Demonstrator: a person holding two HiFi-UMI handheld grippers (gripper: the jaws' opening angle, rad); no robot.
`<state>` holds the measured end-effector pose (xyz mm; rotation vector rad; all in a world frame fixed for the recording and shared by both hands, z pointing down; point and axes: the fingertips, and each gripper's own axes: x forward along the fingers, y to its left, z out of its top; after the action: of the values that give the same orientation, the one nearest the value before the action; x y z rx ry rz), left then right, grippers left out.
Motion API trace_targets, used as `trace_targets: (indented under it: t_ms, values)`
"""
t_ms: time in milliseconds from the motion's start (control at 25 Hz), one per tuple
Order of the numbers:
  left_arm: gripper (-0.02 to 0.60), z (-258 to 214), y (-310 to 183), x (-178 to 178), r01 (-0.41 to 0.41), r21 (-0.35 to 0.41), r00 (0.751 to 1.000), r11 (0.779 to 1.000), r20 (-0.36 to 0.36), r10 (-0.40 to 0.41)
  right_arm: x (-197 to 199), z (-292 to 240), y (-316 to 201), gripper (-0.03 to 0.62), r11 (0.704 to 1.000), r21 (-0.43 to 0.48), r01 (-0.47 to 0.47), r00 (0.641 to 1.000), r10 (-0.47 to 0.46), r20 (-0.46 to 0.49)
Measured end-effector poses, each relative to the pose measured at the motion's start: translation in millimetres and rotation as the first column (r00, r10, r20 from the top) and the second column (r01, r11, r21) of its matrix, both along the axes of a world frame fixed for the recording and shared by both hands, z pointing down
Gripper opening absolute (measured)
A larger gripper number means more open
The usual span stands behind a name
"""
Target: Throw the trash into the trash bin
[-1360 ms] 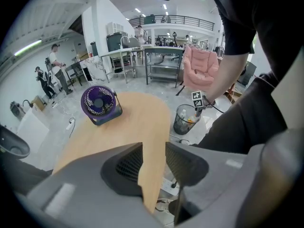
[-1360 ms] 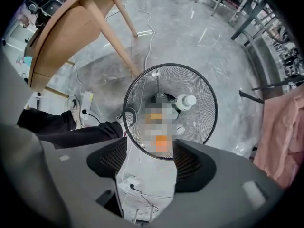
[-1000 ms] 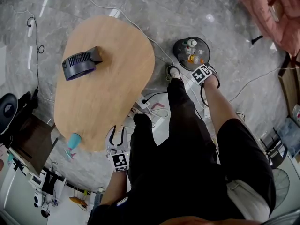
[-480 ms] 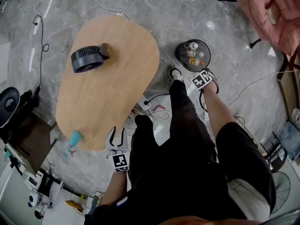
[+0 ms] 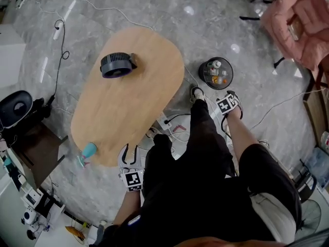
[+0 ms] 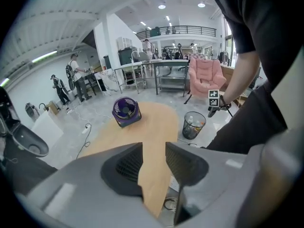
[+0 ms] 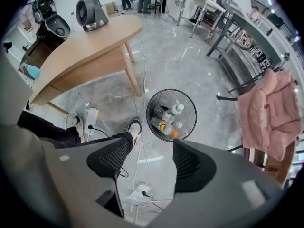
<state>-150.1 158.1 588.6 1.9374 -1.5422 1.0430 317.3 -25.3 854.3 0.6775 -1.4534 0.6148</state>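
Grey marble floor (image 5: pixel 154 9) fills the room, crossed by white cables and a power strip (image 7: pixel 90 118). An oval wooden table (image 5: pixel 128 112) stands on it, its top bare except for a dark fan (image 5: pixel 117 65) near the far left edge. Off the near left corner of the table sits something teal (image 5: pixel 88 151), possibly a cup, though it is too small to tell. A pink armchair (image 5: pixel 300 19) stands well apart at the far right, and metal work tables and a few people show in the background of the left gripper view.

The trash bin (image 5: pixel 204 82), a round black mesh basket, stands on the floor off the table's far right edge, just beyond the person's shoe (image 5: pixel 197 93). Several plastic bottles (image 7: pixel 166 118) lie inside it.

The right gripper (image 7: pixel 151 160) points straight down over the floor. Its jaws stand apart with nothing between them; only marble and a cable show in the gap. The bin lies just past the jaw tips in that view, near but not under them.

The left gripper (image 6: pixel 153 160) hangs by the near edge of the table, well apart from the bin. It is tilted downward and aimed along the table top. Its jaws are also spread and empty, with bare wood showing between them.
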Motion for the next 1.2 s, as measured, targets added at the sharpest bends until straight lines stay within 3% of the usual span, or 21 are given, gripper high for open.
trace_targets:
  t_ms: [240, 400, 480, 560, 680, 760, 880, 1040, 1200]
  values:
    - [0.153, -37, -4, -15, 0.026, 0.057, 0.999, 0.998, 0.024, -0.027, -15, -72, -20, 0.319, 0.98, 0.159, -0.117, 0.99, 0.102, 0.101]
    - [0.151, -62, -4, -27, 0.033, 0.086, 0.998, 0.996, 0.051, -0.038, -38, -140, -37, 0.246, 0.946, 0.271, -0.176, 0.97, 0.119, 0.214]
    - [0.152, -72, -7, -34, 0.053, 0.104, 0.996, 0.993, 0.064, -0.06, -50, -178, -51, 0.137, 0.913, 0.334, -0.235, 0.944, 0.133, 0.3]
    - [0.152, -83, -10, -41, 0.08, 0.129, 0.994, 0.988, 0.069, -0.089, -64, -215, -65, 0.125, 0.872, 0.387, -0.3, 0.907, 0.136, 0.398]
    - [0.152, -98, -14, -45, 0.092, 0.172, 0.99, 0.981, 0.085, -0.108, -89, -271, -83, 0.036, 0.828, 0.431, -0.36, 0.848, 0.098, 0.52]
    - [0.152, -112, -18, -46, 0.08, 0.198, 0.989, 0.977, 0.103, -0.102, -118, -309, -90, 0.029, 0.83, 0.397, -0.392, 0.767, 0.057, 0.639]
    - [0.152, -142, -24, -50, 0.071, 0.264, 0.985, 0.962, 0.132, -0.109, -180, -372, -93, 0.029, 0.868, 0.334, -0.367, 0.614, -0.044, 0.788]
    - [0.152, -176, -29, -57, 0.123, 0.338, 0.971, 0.933, 0.154, -0.183, -263, -457, -88, 0.029, 0.886, 0.412, -0.211, 0.47, -0.278, 0.838]
    - [0.151, -209, -20, -74, 0.182, 0.416, 0.951, 0.891, 0.158, -0.267, -333, -532, -59, 0.029, 0.898, 0.423, -0.126, 0.273, -0.378, 0.885]
